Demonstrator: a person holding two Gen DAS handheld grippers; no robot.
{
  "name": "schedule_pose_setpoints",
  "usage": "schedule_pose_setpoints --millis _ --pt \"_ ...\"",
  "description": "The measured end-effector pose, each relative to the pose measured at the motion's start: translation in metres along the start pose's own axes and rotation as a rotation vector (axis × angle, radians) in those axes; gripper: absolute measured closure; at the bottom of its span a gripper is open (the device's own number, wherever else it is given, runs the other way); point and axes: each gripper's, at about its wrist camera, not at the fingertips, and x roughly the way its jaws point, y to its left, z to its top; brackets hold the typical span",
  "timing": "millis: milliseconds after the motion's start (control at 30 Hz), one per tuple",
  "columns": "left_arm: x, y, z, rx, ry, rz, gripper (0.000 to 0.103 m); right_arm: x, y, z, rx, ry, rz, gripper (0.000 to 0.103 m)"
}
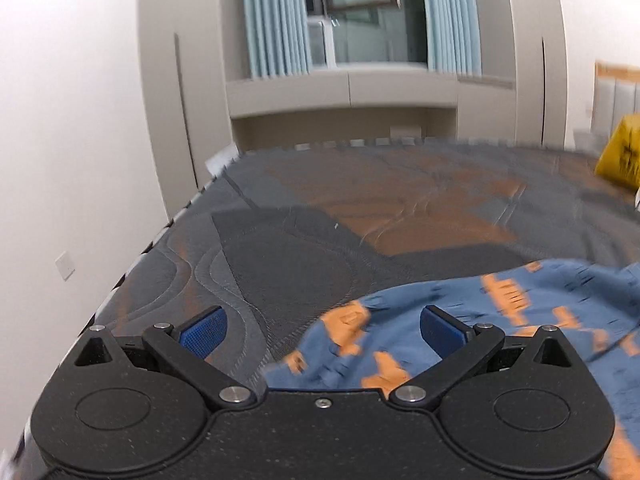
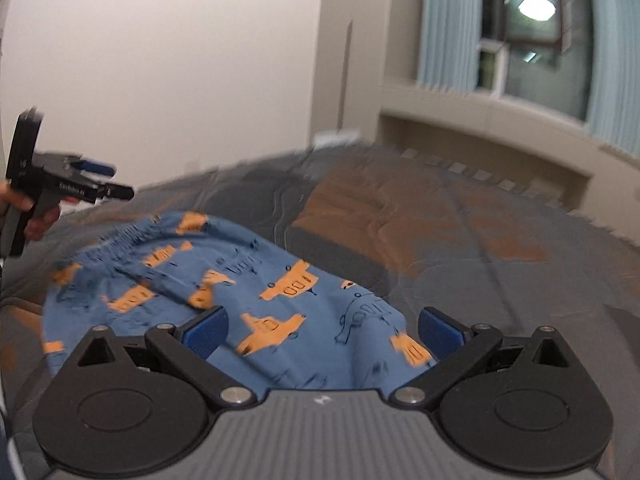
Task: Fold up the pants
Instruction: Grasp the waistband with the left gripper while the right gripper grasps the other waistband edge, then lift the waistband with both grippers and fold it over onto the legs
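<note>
Pants lie bunched on mattress: blue fabric, orange vehicle print, creased. Mattress quilted grey with orange patches; beyond its far edge, beige built-in cabinets, window with pale blue curtains. Yellow bag at mattress right far corner. My left gripper above pants' left edge, jaws wide apart, holding nothing. My right gripper over pants, jaws wide apart, empty. Views motion-blurred.
</note>
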Motion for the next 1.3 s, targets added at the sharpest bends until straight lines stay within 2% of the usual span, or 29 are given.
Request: schedule_pose_setpoints --millis 133,300,367,433,567,633,767,833,867,900,933,967,1000,1033,1100,1200,1300 --pt "0.052 0.009 0.003 0.071 0.070 0.004 0.001 0.087 -0.041 0.013 0.084 0.156 0.052 0.000" --pt "0.087 0.020 0.002 0.104 0.098 -0.019 0.001 0.151 -0.078 0.015 0.182 0.234 0.127 0.002" --pt "0.096 0.026 0.001 0.094 0.099 -0.032 0.009 0.167 -0.087 0.013 0.219 0.259 0.157 0.019" --pt "0.103 0.033 0.001 0.071 0.112 -0.060 0.024 0.179 -0.095 0.007 0.276 0.277 0.176 0.060" --pt "0.108 0.043 0.000 0.017 0.136 -0.129 0.026 0.180 -0.095 -0.002 0.281 0.261 0.175 0.066" --pt "0.105 0.043 -0.002 0.013 0.133 -0.157 0.027 0.177 -0.094 -0.003 0.282 0.255 0.183 0.074" --pt "0.107 0.036 -0.006 0.017 0.179 -0.184 0.024 0.174 -0.090 -0.001 0.268 0.254 0.166 0.074" --pt "0.108 0.032 -0.008 0.032 0.196 -0.186 0.027 0.173 -0.087 -0.001 0.259 0.250 0.155 0.073" --pt "0.109 0.030 -0.010 0.038 0.209 -0.181 0.030 0.173 -0.085 -0.002 0.253 0.244 0.148 0.073" --pt "0.110 0.029 -0.010 0.038 0.213 -0.179 0.043 0.173 -0.084 -0.004 0.252 0.238 0.142 0.073" --pt "0.111 0.029 -0.011 0.033 0.221 -0.178 0.064 0.173 -0.084 -0.007 0.255 0.230 0.138 0.073" --pt "0.113 0.028 -0.011 0.020 0.242 -0.176 0.073 0.173 -0.083 -0.009 0.255 0.218 0.134 0.074" --pt "0.115 0.028 -0.011 0.000 0.265 -0.170 0.087 0.172 -0.082 -0.011 0.253 0.204 0.129 0.078" --pt "0.117 0.027 -0.011 -0.030 0.283 -0.159 0.094 0.172 -0.080 -0.011 0.238 0.192 0.124 0.087" --pt "0.111 0.024 -0.008 -0.070 0.257 -0.155 0.100 0.170 -0.074 -0.009 0.195 0.178 0.133 0.097" --pt "0.096 0.014 0.004 -0.045 0.173 -0.110 0.100 0.165 -0.061 0.004 0.080 0.152 0.086 0.097" --pt "0.094 0.018 0.015 -0.096 0.170 -0.047 0.100 0.160 -0.057 0.028 -0.002 0.083 0.008 0.097"
